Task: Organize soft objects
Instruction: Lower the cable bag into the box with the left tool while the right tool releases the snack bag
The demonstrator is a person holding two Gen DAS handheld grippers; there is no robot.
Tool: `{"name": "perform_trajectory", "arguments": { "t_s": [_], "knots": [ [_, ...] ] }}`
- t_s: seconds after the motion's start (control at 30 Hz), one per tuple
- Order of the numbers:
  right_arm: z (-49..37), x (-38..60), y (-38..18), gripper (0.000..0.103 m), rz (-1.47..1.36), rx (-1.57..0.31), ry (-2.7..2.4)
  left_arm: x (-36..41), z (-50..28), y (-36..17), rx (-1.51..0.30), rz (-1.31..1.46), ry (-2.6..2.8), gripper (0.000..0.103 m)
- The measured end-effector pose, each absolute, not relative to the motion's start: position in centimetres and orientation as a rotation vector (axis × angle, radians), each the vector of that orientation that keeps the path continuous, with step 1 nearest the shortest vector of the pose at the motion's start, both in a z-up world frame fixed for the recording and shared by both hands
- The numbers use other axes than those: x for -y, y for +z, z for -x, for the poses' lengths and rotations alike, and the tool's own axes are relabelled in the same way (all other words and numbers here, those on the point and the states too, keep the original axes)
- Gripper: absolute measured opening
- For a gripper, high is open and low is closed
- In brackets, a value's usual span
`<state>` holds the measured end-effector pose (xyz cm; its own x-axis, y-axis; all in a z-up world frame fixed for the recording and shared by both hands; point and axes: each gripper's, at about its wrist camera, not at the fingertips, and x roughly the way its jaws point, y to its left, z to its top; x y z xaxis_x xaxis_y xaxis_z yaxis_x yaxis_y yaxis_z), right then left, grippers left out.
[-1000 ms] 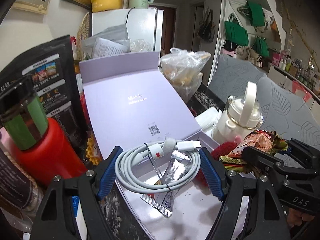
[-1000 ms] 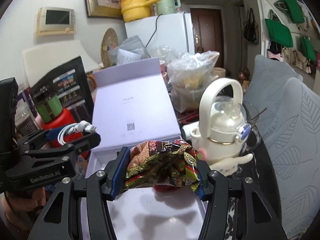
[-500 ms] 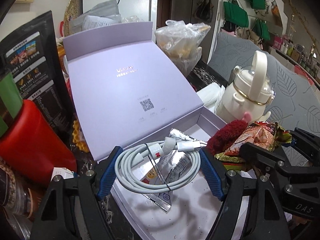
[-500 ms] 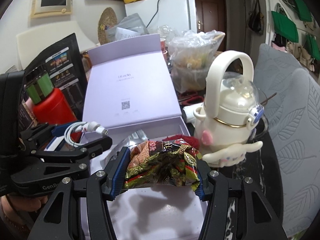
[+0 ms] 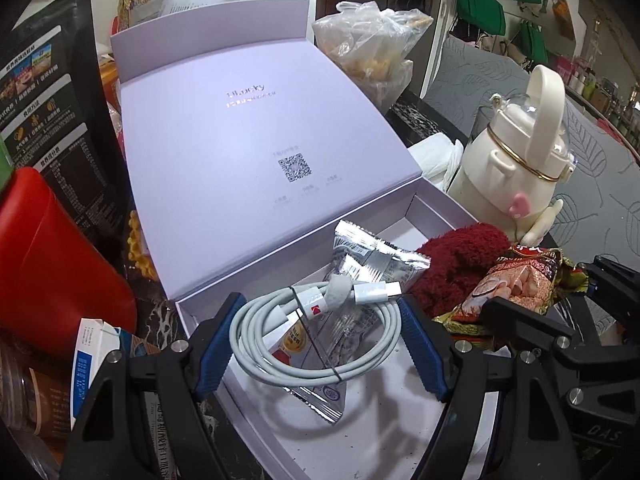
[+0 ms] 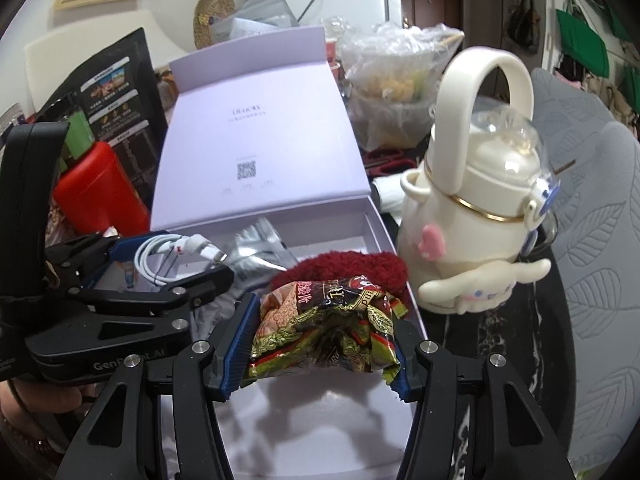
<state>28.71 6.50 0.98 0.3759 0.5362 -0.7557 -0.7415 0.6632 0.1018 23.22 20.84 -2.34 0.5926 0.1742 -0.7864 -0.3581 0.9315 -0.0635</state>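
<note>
My left gripper (image 5: 320, 344) is shut on a coiled white cable (image 5: 280, 332) and holds it over the open lilac box (image 5: 256, 152). My right gripper (image 6: 320, 344) is shut on a crumpled green and red snack bag (image 6: 320, 320) above the box's right side; the bag also shows in the left wrist view (image 5: 516, 284). In the box lie silver foil packets (image 5: 368, 256) and a dark red fuzzy cloth (image 5: 456, 256), which also shows in the right wrist view (image 6: 348, 264). The cable shows in the right wrist view (image 6: 160, 252) too.
A white kettle-shaped bottle (image 6: 480, 208) stands right of the box. A red canister (image 5: 52, 256) and a black pouch (image 5: 48, 128) stand to the left. A clear plastic bag of food (image 5: 372, 48) sits behind the lid. Grey chairs (image 6: 592, 184) are at the right.
Both grippers have moved forward and down over the box with their loads. The box interior, the foil packets and the red cloth have come into fuller view.
</note>
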Motion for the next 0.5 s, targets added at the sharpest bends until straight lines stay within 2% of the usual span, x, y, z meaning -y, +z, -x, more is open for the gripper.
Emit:
{"name": "perform_trajectory", "arguments": {
  "t_s": [0.5],
  "knots": [
    [-29.6, -6.7, -0.4, 0.058, 0.263, -0.926, 0.818, -21.4, -24.3, -4.0, -0.988, 0.269, 0.304, 0.077]
  ]
}}
